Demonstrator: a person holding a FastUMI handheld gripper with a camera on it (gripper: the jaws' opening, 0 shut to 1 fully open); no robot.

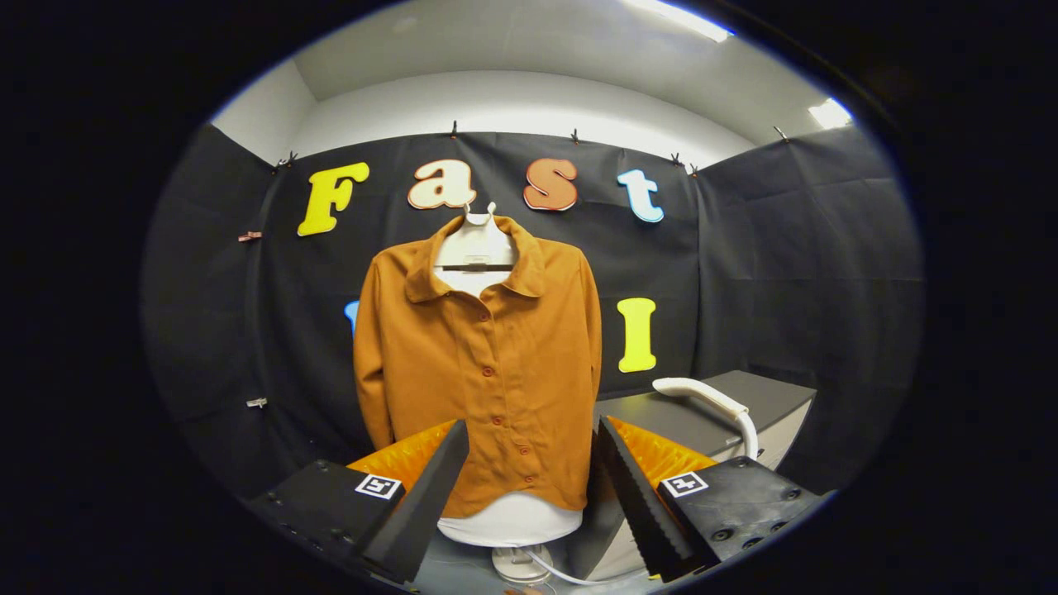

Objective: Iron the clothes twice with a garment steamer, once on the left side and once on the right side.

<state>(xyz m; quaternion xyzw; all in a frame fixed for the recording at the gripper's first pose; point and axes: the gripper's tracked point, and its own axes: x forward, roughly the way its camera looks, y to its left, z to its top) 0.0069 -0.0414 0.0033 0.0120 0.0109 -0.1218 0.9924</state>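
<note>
Rust-orange button-front shirt (483,364) hanging on a white garment form (506,522) before the black cloth wall. Tongs (529,487) spread wide, empty, flanking the hem. White curved steamer handle (712,405) lies on a grey desk (727,409), beyond the right finger.

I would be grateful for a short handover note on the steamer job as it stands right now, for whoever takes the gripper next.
Gripper: fingers open, holding nothing, pointed at the shirt.
Shirt: orange-brown, buttoned, hanging on a white form straight ahead, beyond the fingers.
Steamer: the white curved handle on the grey box, ahead to the right of the shirt, looks like it; its head is hidden. A white cord runs along the floor by the form's base.
Done: nothing visible; steamer not picked up.
Left: grasp the steamer, pass over the left side, then the right.
</note>
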